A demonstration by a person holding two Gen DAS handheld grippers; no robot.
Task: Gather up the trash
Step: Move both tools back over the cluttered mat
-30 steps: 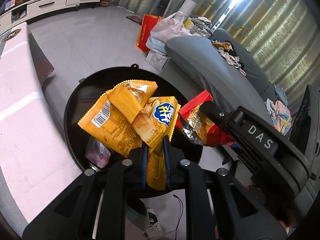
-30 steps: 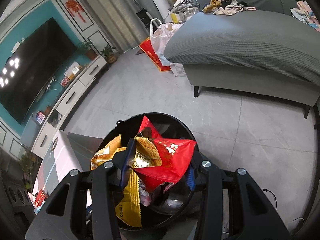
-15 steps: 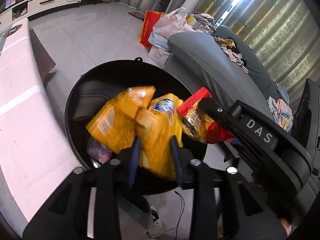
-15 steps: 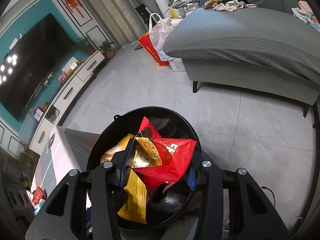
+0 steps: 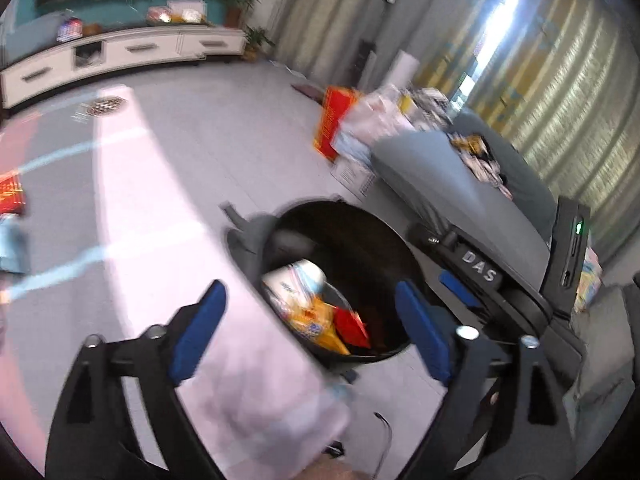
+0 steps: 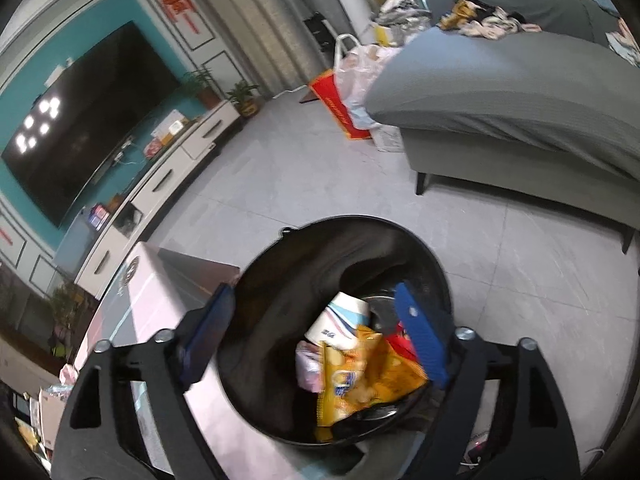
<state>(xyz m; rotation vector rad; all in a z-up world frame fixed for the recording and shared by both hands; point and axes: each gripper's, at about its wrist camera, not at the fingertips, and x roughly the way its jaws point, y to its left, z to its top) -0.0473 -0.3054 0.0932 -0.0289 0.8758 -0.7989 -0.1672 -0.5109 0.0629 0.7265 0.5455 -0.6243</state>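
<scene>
Both grippers hung over the black bin [image 6: 304, 264], empty. Left gripper [image 5: 308, 324]: fingers [image 5: 200, 320] spread wide, nothing between them. Right gripper [image 6: 316, 332]: same, fingers [image 6: 420, 336] wide apart, nothing pinched.

Trash sat at the bottom of the bin: yellow snack bag [image 6: 360, 376] on top, red wrapper [image 6: 400, 346] tucked beside it under the right finger, a white paper cup [image 6: 340, 322] lying on its side behind, and a pinkish crumpled piece [image 6: 308, 368] to the left. The left view was motion-blurred but showed the same pile [image 5: 320, 316].

Bin stood on the floor [image 6: 320, 168], hard against the end of the pale desk [image 5: 152, 216]. Something red [image 5: 12, 196] and something pale blue lay at the far left edge of the desk; too blurred to name, possibly more trash.

Handling, my guess: wrappers are light, crinkly foil, slippery and floppy. Pinch a flat sealed edge or corner, not the puffed middle, or they'll slide out. Cup is light and crushable; take the rim or wall gently. No weight or breakage concern anywhere; the main risk is a thin film slipping from the pads or catching on the bin rim on release.
</scene>
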